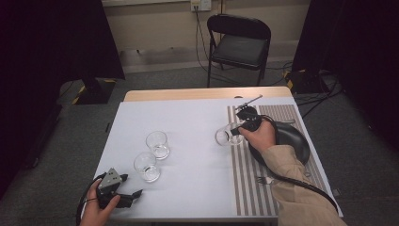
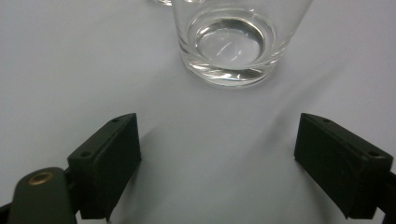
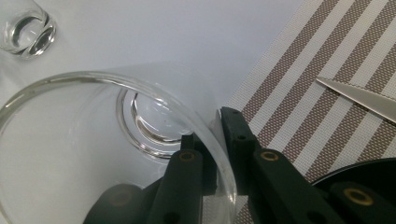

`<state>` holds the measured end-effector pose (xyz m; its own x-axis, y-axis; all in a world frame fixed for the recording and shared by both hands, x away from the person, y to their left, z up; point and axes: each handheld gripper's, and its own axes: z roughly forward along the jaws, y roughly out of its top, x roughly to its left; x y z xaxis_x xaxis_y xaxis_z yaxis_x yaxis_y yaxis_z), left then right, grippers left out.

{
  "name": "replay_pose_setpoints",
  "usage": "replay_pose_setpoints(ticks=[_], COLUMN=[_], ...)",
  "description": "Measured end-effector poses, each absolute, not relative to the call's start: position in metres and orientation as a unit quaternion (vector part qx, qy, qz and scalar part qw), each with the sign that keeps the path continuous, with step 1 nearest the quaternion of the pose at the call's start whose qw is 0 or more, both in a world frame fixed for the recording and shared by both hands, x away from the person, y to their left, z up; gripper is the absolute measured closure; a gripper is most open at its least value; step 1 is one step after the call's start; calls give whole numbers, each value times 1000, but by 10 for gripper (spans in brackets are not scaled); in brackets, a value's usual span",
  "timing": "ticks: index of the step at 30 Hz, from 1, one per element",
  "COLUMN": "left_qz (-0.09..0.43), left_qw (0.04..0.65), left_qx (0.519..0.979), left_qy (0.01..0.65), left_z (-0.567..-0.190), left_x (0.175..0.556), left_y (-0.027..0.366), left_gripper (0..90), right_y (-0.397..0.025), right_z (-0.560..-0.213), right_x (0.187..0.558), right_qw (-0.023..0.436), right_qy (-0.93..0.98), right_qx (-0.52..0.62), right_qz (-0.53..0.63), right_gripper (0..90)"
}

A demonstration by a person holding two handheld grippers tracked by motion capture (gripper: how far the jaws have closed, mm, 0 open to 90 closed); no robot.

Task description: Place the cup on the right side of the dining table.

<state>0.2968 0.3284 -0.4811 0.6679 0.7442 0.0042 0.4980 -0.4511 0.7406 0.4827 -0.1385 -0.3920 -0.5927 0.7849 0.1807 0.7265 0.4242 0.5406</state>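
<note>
Right tongs (image 3: pixel 217 154) pinched the rim of a tilted glass (image 1: pixel 225 136) at the striped mat's (image 1: pixel 244 174) left edge, one jaw inside, likely carrying it toward the two glasses (image 1: pixel 151 157) left. Left tongs (image 2: pixel 217 163) sat wide, empty, near-left on the worktop (image 1: pixel 188 117).

The held glass (image 1: pixel 225 135) is a clear, empty tumbler with a thick base. It is tipped well over, mouth toward the right gripper (image 1: pixel 241 130), whose jaws pinch its rim wall, one jaw inside and one outside (image 3: pixel 219 154). It sits at the left edge of the striped placemat (image 1: pixel 244 165), over the white worktop (image 1: pixel 188 117). Whether its base touches the worktop cannot be told.
</note>
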Motion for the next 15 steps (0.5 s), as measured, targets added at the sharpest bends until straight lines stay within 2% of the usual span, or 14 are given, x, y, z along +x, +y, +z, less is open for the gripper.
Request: replay_pose_setpoints(ticks=[15], left_qz=[167], left_qw=[369], left_qx=[835], left_qy=[372], left_z=[-481], left_x=[297], left_y=[328], left_gripper=[136], right_y=[-146], right_z=[-391], right_x=[486], right_qw=[57], right_qy=[836], right_qx=[459], right_qz=[295], right_gripper=[850])
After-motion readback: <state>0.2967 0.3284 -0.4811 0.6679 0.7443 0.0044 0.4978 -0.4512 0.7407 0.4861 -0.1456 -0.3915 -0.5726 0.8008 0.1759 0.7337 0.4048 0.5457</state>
